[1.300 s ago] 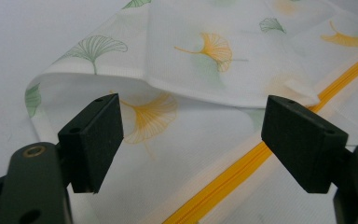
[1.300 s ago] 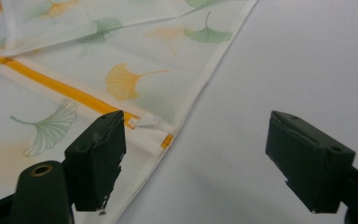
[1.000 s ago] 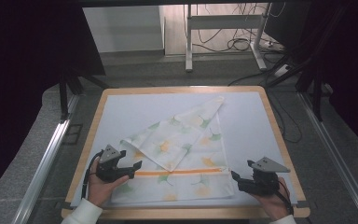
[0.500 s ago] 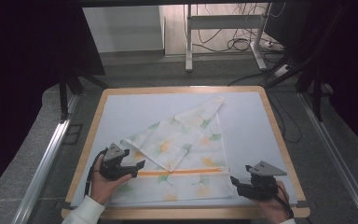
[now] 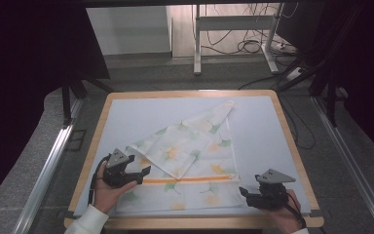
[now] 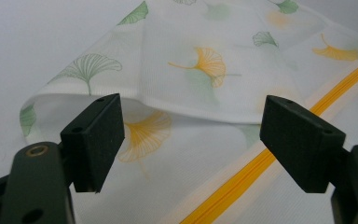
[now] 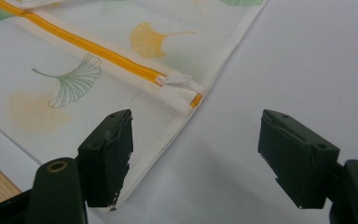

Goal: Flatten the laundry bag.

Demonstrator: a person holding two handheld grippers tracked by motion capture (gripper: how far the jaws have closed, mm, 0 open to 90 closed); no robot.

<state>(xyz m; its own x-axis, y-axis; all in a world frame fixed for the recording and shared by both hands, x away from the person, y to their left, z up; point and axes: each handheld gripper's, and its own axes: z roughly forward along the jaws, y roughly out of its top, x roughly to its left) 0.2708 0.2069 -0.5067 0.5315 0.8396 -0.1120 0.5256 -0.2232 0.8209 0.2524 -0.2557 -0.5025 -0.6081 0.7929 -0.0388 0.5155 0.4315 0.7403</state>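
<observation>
The ginkgo-print mesh bag (image 5: 190, 161) lies partly folded on the tabletop (image 5: 258, 122). The left gripper (image 5: 139, 175) gapes wide over its left folded edge; the right gripper (image 5: 246, 194), equally wide, hovers at its lower right corner.

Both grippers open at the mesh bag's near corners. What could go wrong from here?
1. The left gripper, jaws wide, faces the folded flap's edge over the mesh bag; closing here may pinch one layer alone, or both.
2. The right gripper straddles the bag's right edge near the zipper end; one jaw sits over bare mat, so it may catch little fabric and slip.
3. An uneven pull could skew the orange zipper line.
</observation>
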